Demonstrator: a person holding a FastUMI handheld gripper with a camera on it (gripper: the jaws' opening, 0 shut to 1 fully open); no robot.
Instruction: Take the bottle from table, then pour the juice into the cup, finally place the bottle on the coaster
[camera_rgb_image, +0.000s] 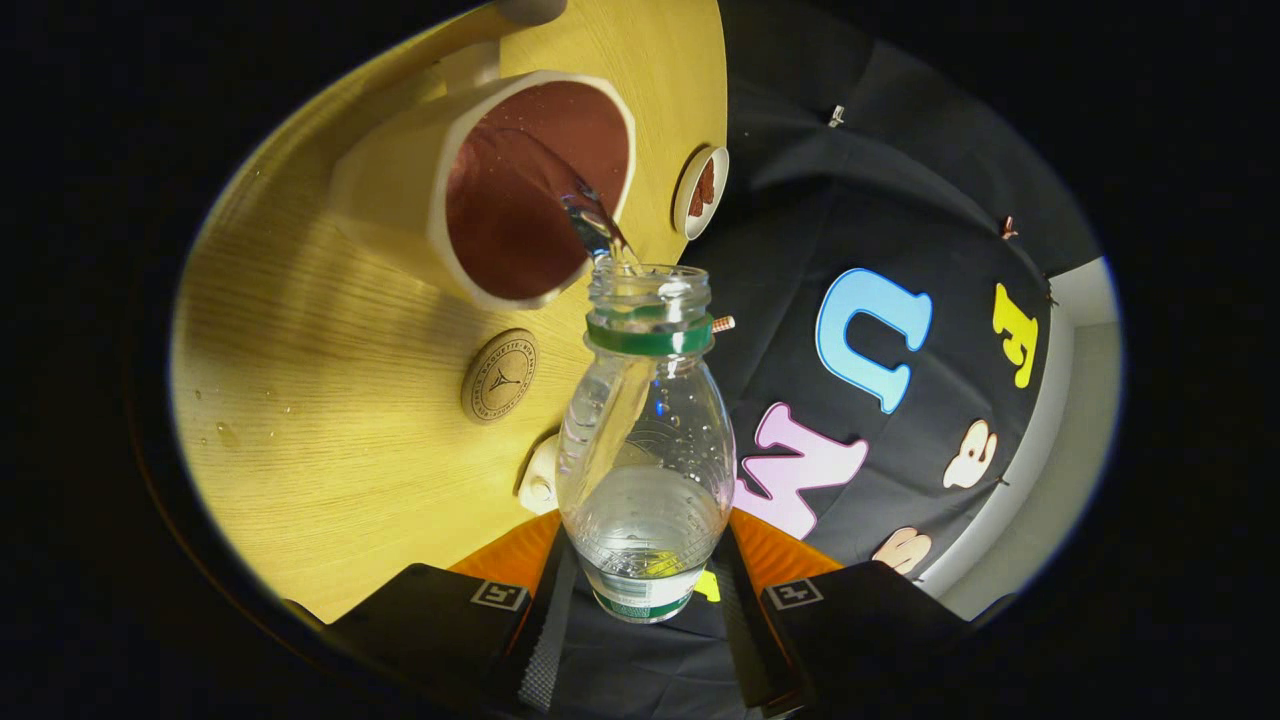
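Bottle (648, 440) is clamped between both gripper (648, 600) fingers, tilted, streaming clear liquid into the cup (470, 190). Best hold the mouth over the rim and tip gradually.

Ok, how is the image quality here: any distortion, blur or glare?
Gripper view: strong fisheye bending of the table edge; the clear bottle, held between the fingers of the gripper, is sharp, with small highlights on its plastic; the pouring stream into the cup is slightly smeared; lighting warm, even.

Clear uncapped bottle (646, 440) tilts, clear liquid streaming into the white, brown-lined cup (500, 190); round cork coaster (499, 376) lies beside it.
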